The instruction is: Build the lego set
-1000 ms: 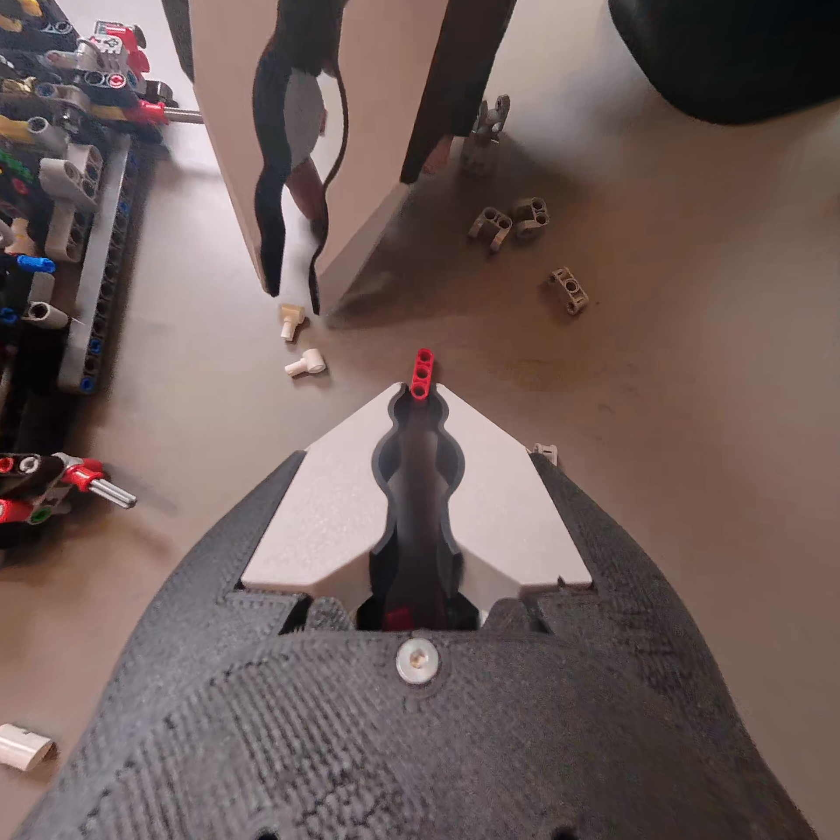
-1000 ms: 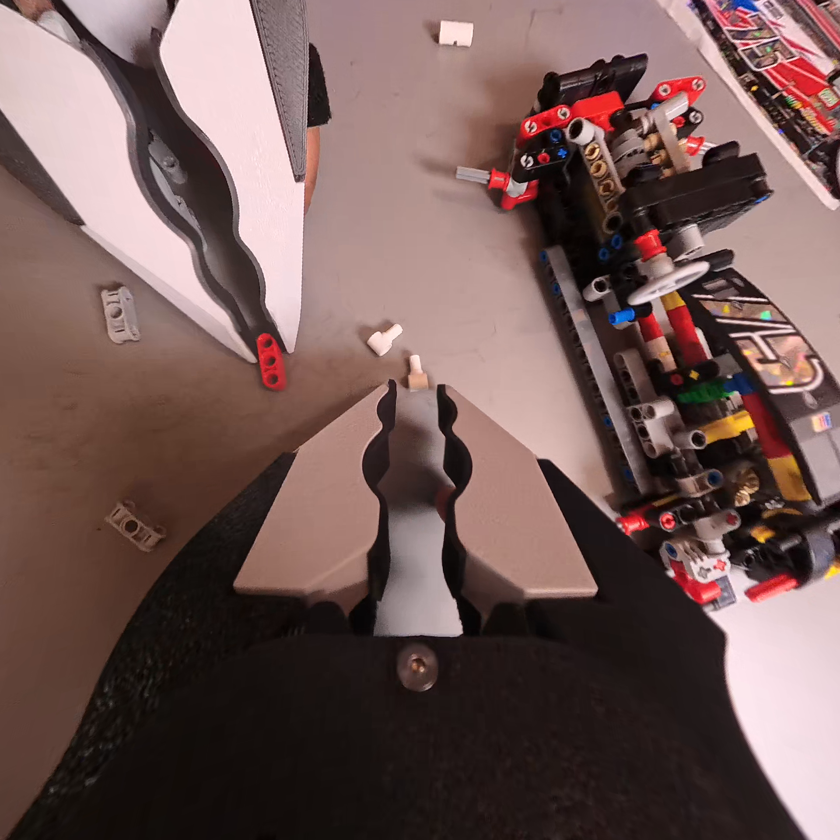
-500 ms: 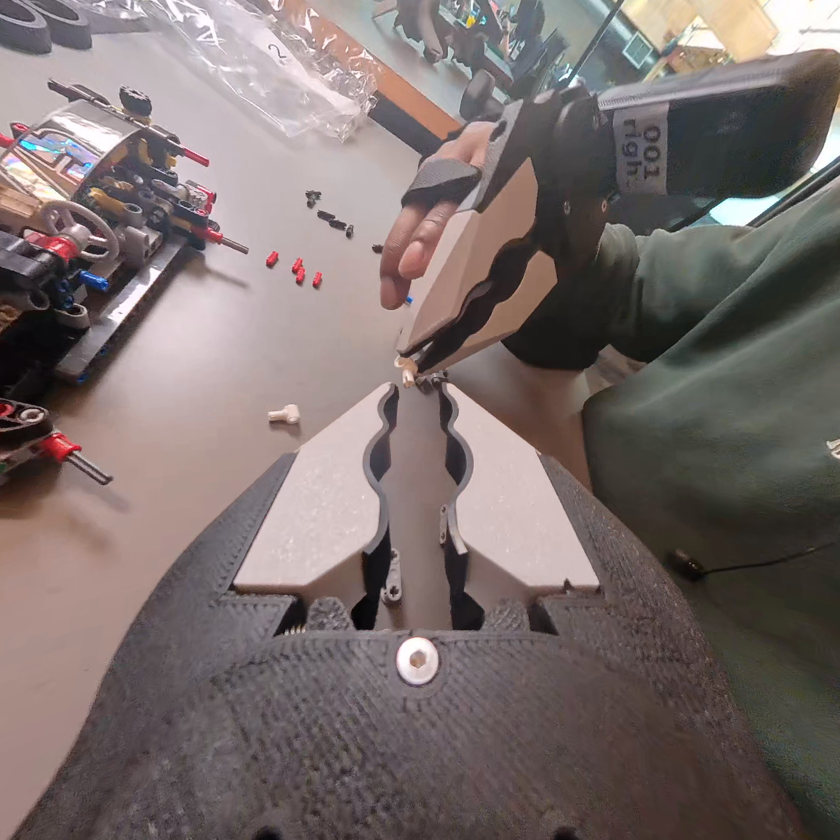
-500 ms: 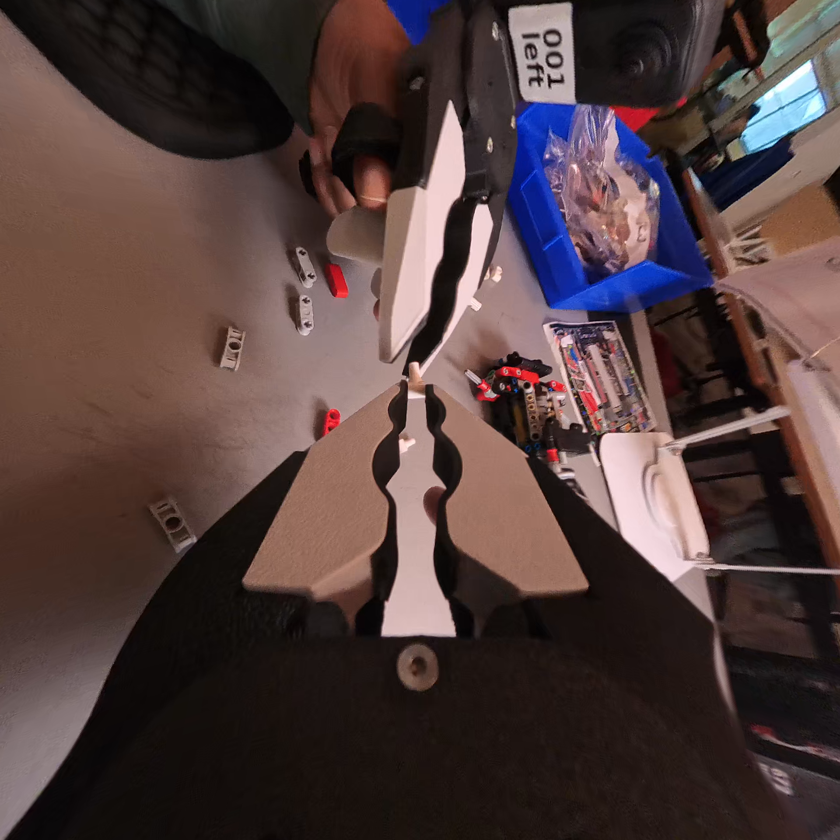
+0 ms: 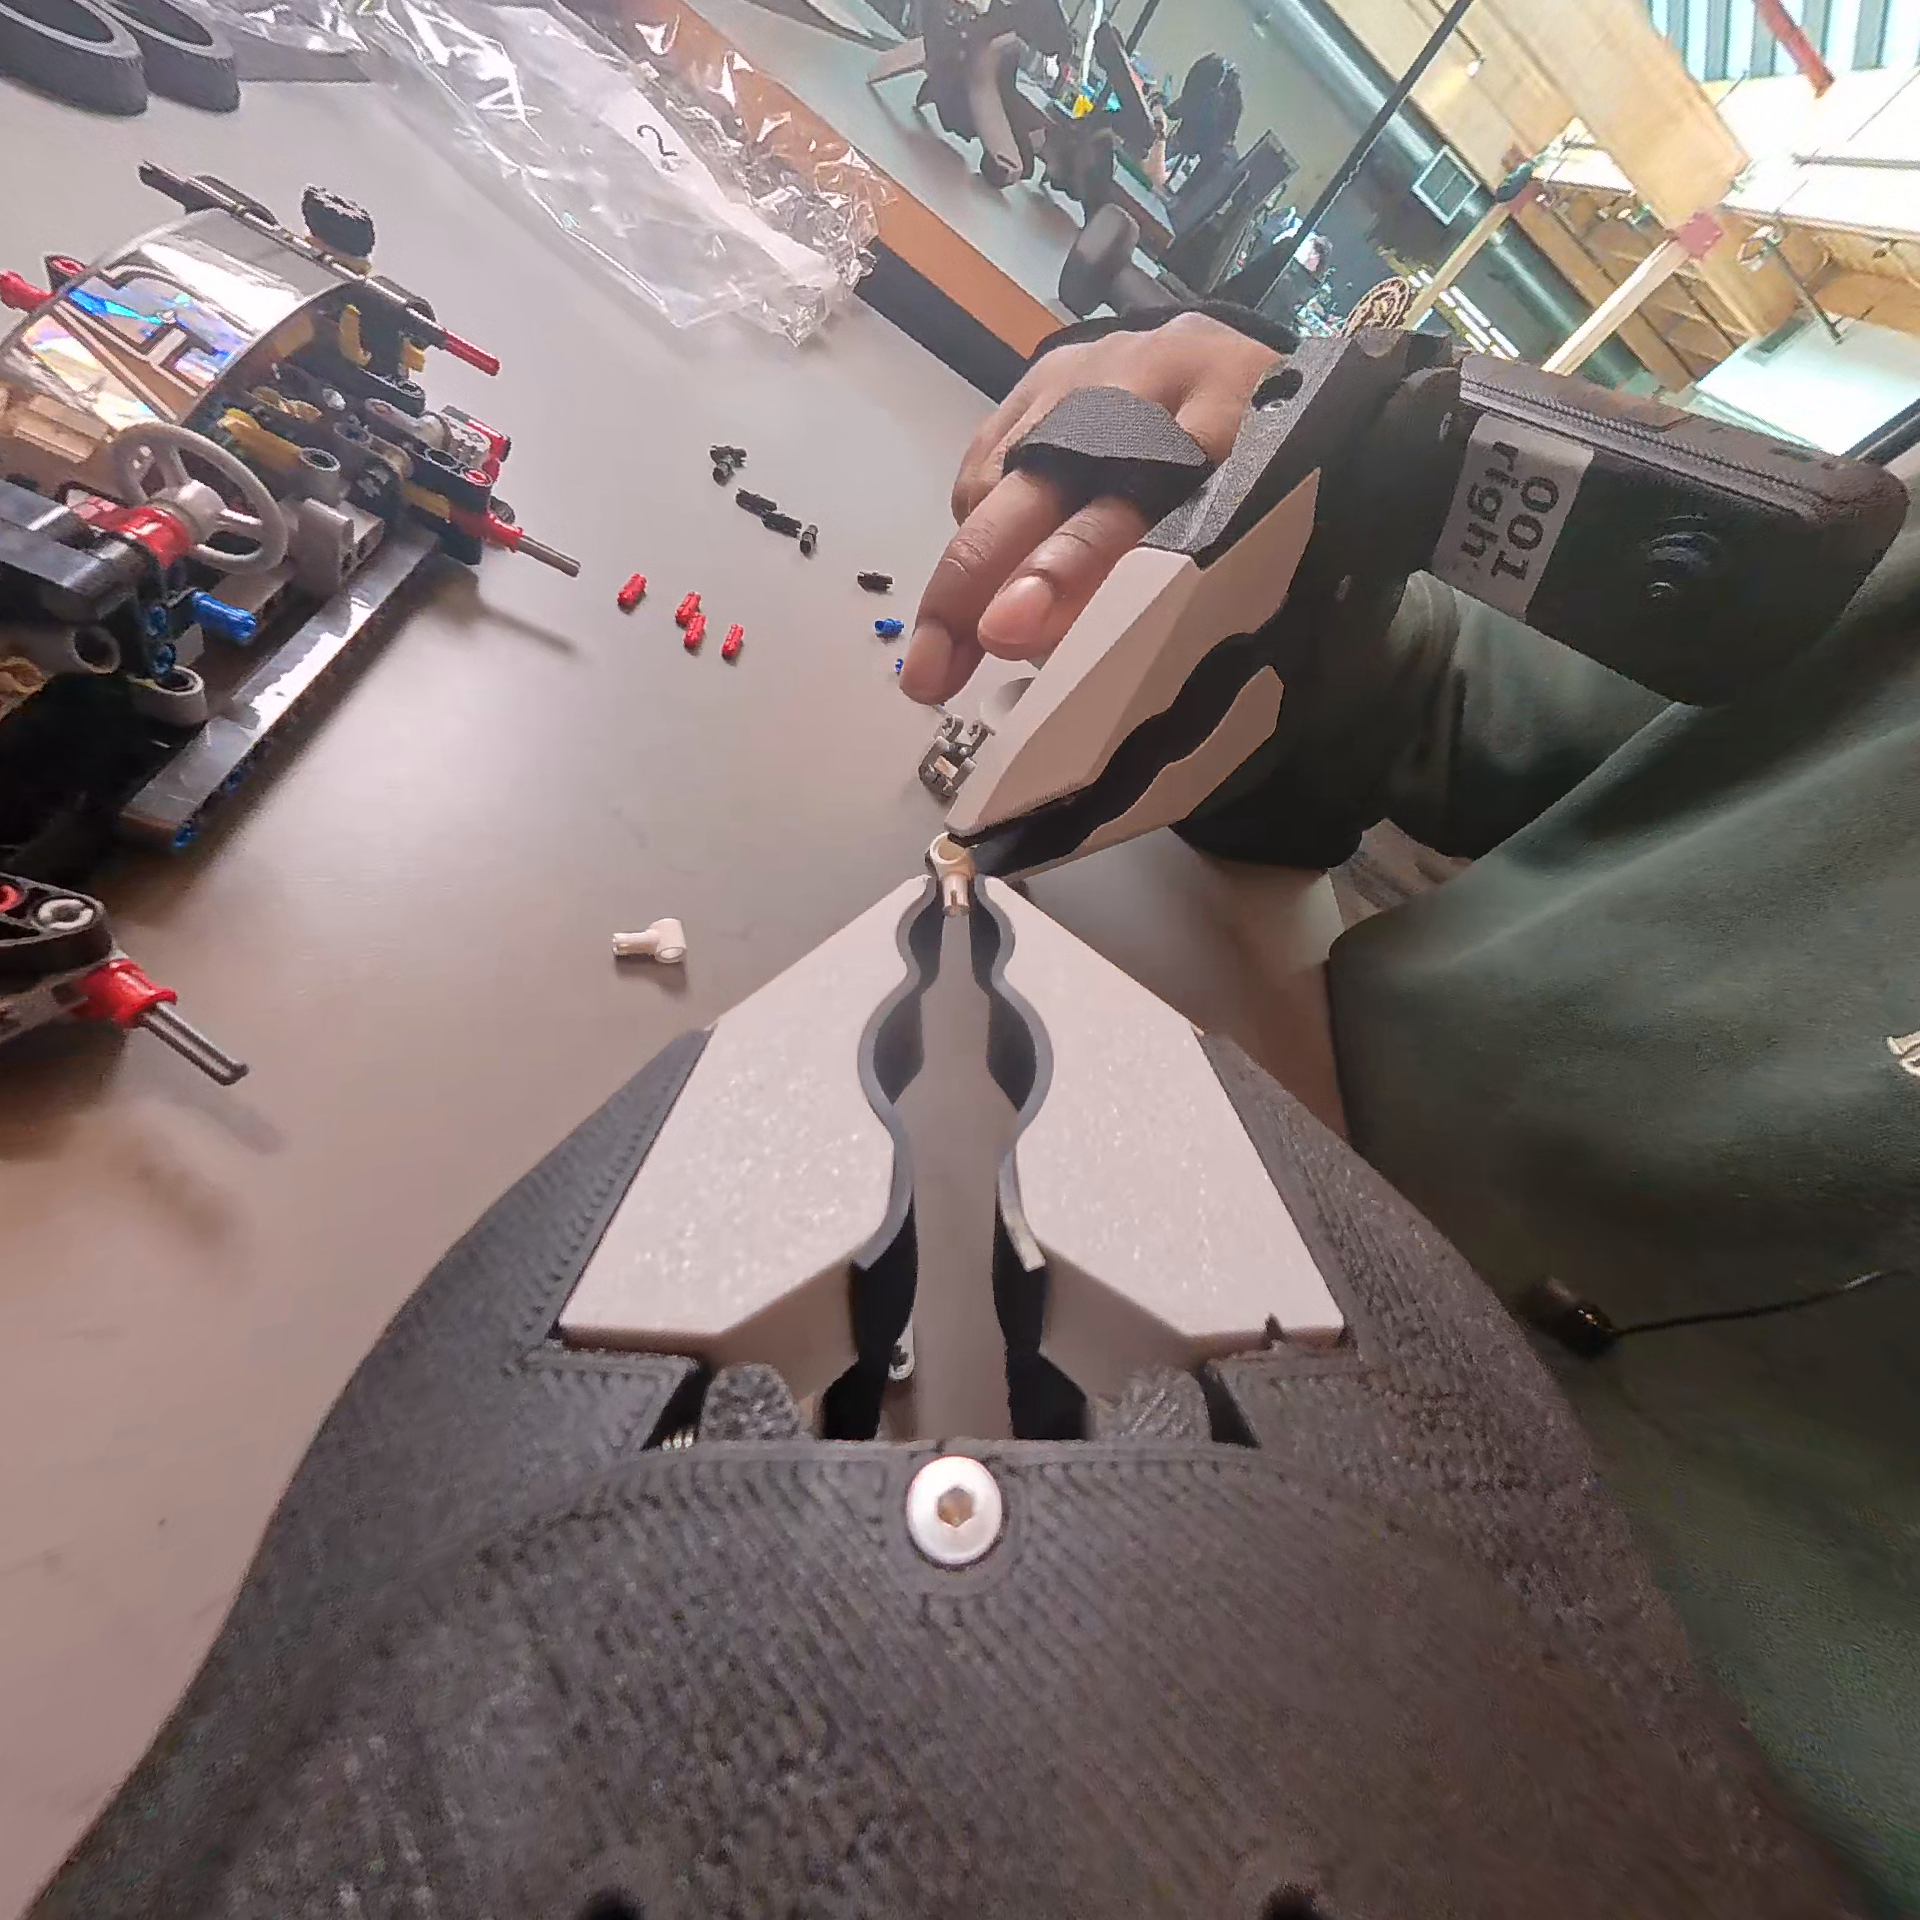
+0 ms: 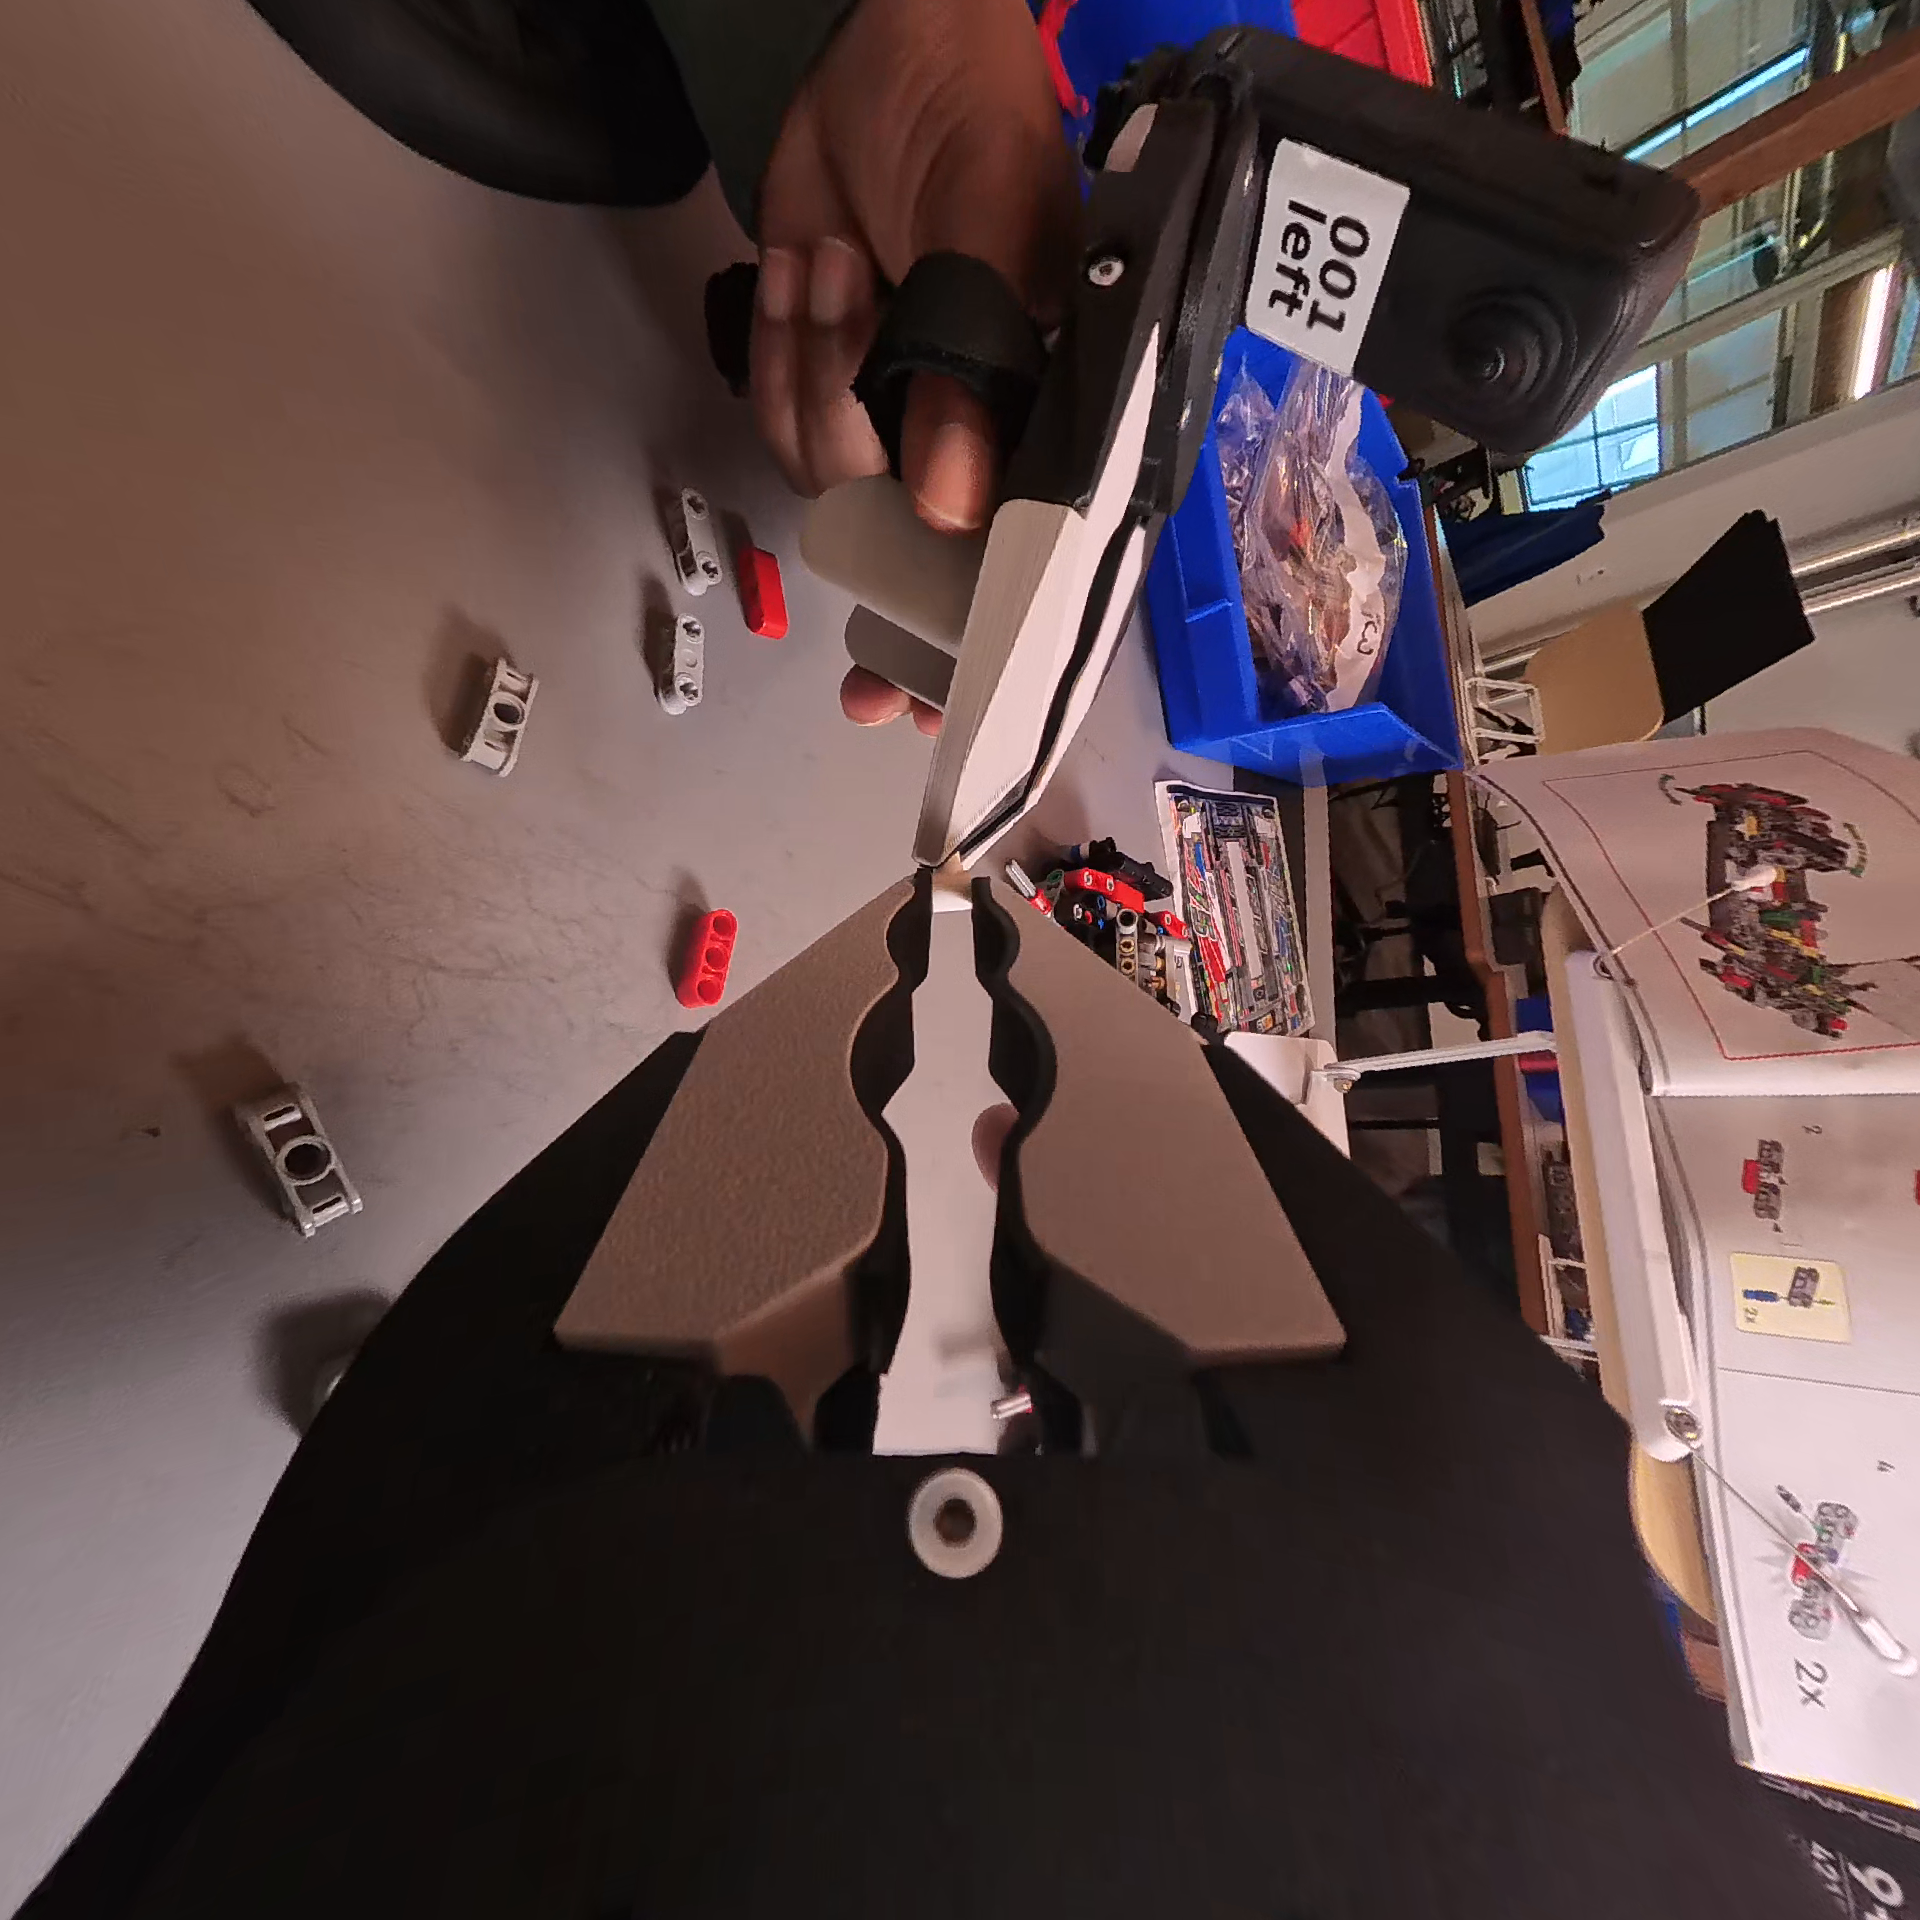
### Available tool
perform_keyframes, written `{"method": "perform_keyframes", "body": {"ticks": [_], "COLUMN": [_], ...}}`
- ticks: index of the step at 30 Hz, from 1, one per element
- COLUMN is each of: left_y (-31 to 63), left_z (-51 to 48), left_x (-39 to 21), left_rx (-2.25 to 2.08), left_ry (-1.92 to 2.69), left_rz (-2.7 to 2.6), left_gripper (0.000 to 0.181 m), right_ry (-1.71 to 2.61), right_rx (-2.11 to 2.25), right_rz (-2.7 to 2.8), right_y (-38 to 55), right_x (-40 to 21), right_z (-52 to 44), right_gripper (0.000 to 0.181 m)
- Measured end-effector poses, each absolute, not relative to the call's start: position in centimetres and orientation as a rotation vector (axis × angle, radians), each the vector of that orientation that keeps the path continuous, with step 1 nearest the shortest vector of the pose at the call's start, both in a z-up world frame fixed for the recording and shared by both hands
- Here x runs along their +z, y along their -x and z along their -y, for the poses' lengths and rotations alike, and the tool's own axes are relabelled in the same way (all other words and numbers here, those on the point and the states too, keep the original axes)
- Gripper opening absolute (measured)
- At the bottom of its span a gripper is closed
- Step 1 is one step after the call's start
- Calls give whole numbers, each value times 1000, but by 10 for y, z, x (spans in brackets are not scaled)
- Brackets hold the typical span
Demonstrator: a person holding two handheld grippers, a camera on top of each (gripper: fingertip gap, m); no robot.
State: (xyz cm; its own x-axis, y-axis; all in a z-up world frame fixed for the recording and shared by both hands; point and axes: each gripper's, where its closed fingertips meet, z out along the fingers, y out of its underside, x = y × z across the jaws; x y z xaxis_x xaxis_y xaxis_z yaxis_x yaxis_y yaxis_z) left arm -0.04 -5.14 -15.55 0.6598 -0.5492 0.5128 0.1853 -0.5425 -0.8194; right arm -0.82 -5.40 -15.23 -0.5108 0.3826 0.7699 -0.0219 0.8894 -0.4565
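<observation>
Since the earlier frame both grippers left the table. Right gripper (image 5: 971, 847) clamps the tan pin (image 5: 951, 868); left gripper (image 5: 954, 896) closes on its stem. Beside the pin: white connector (image 5: 649, 942), car model (image 5: 187, 540).

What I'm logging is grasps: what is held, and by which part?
A small tan-and-white connector, in the air: right gripper pinches its white end, left gripper its tan stub.

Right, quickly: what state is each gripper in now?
Left gripper: jaws narrowed around the pin of the small pale connector; whether they grip it cannot be told.
Right gripper: closed, holding that connector.
</observation>
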Motion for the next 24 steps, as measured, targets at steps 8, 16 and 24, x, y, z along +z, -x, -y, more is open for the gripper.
{"method": "perform_keyframes", "body": {"ticks": [8,16,24], "left_y": [-6,-9,-13], "left_z": [57,59,59], "left_x": [-133,-121,-125], "left_rx": [-719,-618,-602], "left_ry": [1755,1655,1672], "left_rz": [-529,-584,-613], "left_gripper": [2,2,2], "right_ry": [691,832,835], "right_rx": [1175,1494,1519], "right_rz": [1995,1993,2019], "right_y": [2,-4,-4], "right_x": [-124,-120,-126], "right_z": [50,57,65], "right_gripper": [17,14,7]}}
